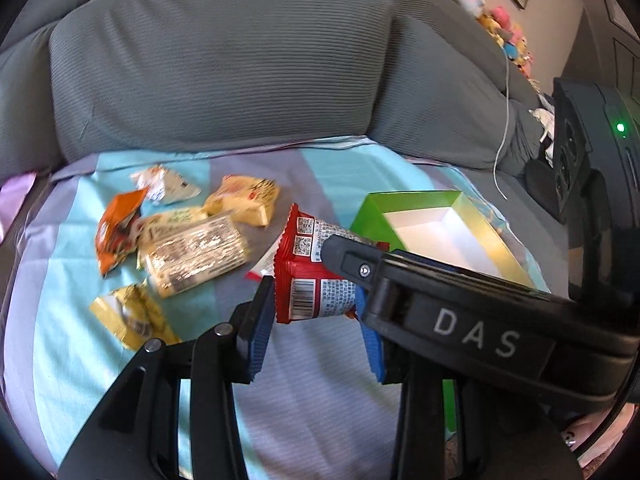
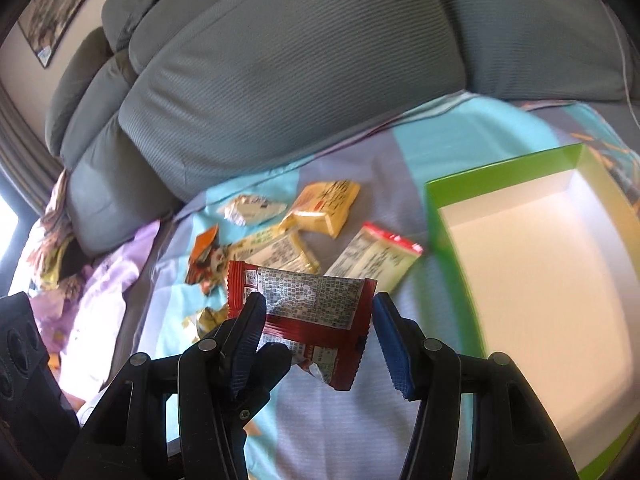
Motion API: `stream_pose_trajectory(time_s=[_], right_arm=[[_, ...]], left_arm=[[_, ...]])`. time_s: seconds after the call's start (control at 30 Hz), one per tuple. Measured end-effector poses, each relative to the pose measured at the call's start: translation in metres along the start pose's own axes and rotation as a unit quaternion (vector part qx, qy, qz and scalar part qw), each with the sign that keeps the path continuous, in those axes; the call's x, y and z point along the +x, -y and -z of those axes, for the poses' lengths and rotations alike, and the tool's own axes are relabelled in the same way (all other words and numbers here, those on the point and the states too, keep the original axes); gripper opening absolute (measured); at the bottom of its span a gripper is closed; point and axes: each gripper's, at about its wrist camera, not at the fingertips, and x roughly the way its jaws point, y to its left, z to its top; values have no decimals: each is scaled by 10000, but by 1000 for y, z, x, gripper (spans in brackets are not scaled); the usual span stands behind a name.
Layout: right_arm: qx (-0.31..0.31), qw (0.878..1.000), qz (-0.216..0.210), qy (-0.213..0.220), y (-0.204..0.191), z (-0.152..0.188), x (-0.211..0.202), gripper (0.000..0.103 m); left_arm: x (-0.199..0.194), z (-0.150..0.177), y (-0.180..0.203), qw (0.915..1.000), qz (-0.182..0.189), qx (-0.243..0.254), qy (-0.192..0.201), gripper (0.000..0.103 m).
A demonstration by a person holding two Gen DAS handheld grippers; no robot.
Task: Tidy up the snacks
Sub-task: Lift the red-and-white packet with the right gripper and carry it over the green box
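Observation:
A red snack packet [image 1: 312, 272] with white print hangs between both grippers above a striped cloth. My left gripper [image 1: 316, 328] has its blue pads against the packet's lower end on both sides. My right gripper [image 2: 320, 332] is wide open around the same red packet [image 2: 308, 312]; one black finger [image 1: 360, 264] of it crosses the left wrist view and presses on the packet. A green box [image 2: 436, 216] with an empty white inside lies to the right. Several loose snack packets [image 2: 324, 208] lie on the cloth behind.
Grey sofa cushions [image 1: 220, 72] rise behind the cloth. Plush toys [image 1: 504, 28] sit at the far right of the sofa. A white cable [image 1: 506, 120] hangs down the cushion. A purple cloth [image 2: 104, 280] is bunched at the left.

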Motion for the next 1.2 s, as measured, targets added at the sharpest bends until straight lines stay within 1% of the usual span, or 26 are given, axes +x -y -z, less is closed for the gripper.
stream_pose_trajectory(time_s=[0.13,0.27,0.5,0.73,0.93,1.2], right_arm=[[134,9997,36,198,15,-2,-17,58],[189,9989,159,397,25,-4,-32,58],[401,9970,317,581,49,-8,-48,58],[623,9940,520,736,72,-6,-63,58],[914,9911,602,756,94,-5,-70,58],[1166,9875,798,697,117,-3,-72,58]], left_arm=[[3,-7,15,9999,122,74,-13,39],[10,-12,29,9996,243,142,-53,39],[20,-20,59,9985,357,399,-97,39],[34,-23,84,9968,509,580,-222,39],[47,-22,98,9948,647,673,-397,39],[69,-20,119,9912,767,756,-763,39]])
